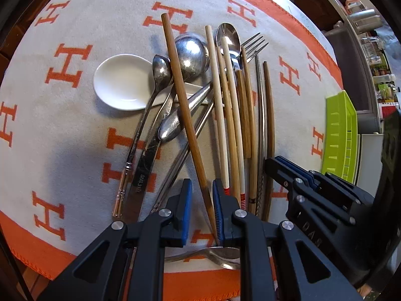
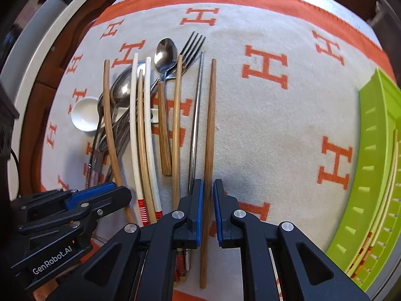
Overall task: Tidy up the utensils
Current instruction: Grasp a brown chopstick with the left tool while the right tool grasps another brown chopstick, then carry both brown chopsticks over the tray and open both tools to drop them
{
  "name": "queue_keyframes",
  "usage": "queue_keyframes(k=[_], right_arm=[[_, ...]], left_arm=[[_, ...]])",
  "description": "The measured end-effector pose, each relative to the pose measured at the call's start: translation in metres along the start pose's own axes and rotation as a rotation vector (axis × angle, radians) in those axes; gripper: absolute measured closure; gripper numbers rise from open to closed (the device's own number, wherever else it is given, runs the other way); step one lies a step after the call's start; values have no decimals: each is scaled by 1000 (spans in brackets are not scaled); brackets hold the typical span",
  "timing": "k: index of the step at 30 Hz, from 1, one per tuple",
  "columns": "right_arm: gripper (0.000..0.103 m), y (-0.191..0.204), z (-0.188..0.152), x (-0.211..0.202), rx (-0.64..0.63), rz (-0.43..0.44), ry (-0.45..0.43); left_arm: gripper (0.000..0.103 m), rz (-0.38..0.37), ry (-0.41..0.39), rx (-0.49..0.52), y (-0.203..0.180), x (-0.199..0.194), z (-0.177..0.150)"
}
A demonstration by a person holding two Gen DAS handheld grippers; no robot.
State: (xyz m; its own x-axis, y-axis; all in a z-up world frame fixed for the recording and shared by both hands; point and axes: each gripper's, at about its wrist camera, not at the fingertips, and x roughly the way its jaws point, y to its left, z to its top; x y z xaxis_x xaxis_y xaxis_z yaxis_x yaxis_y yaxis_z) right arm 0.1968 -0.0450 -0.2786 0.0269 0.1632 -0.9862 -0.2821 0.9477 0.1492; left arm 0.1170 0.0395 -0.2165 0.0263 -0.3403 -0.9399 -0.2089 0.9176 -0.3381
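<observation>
A heap of utensils lies on a white cloth with orange H marks (image 1: pixel 75 130): several chopsticks, metal spoons, a fork (image 1: pixel 253 46), a white ceramic spoon (image 1: pixel 120 82). My left gripper (image 1: pixel 202 195) is open, its jaws on either side of a long brown chopstick (image 1: pixel 184 105) that lies across the spoons. My right gripper (image 2: pixel 208 190) is open, its jaws on either side of the rightmost dark wooden chopstick (image 2: pixel 210 130), beside a metal chopstick (image 2: pixel 196 115). Each gripper shows in the other's view, the right one (image 1: pixel 288 173) and the left one (image 2: pixel 100 195).
A lime green plastic tray (image 2: pixel 371 165) stands at the right edge of the cloth, holding some pale chopsticks; it also shows in the left wrist view (image 1: pixel 340 135). A metal spoon (image 1: pixel 215 255) lies under my left gripper. Kitchen shelves stand beyond the table.
</observation>
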Motion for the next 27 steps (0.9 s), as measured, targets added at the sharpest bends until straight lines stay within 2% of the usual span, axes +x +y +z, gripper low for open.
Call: queue_keyframes(k=[4,7,8,11,16,20,27], right_arm=[[96,3,-5,-2,-12,-12,-28],[97,-9,-10,-6,44,51,-33],[97,-13,-12,-8,66,72,-35],[97,-29,-22,-23,119,124,-67],[97,-52,-39,-55,191,208,-141],[97,-70,-53,-79,240,238,-196],[97,-103,-79,-118,304,277,-287]], left_arm=[[88,26,-14,-7,-4,3,-1],[89,45,-31,-9,-9,4,-2],[93,53,-37,-7,-10,4,-2],[95,67,-61,-3,-17,7,-2],[98,49,-114,-23,-21,8,-3],[99,41,-156,-27,-24,1,-8],[99,19,-241,8,-39,-35,-12]])
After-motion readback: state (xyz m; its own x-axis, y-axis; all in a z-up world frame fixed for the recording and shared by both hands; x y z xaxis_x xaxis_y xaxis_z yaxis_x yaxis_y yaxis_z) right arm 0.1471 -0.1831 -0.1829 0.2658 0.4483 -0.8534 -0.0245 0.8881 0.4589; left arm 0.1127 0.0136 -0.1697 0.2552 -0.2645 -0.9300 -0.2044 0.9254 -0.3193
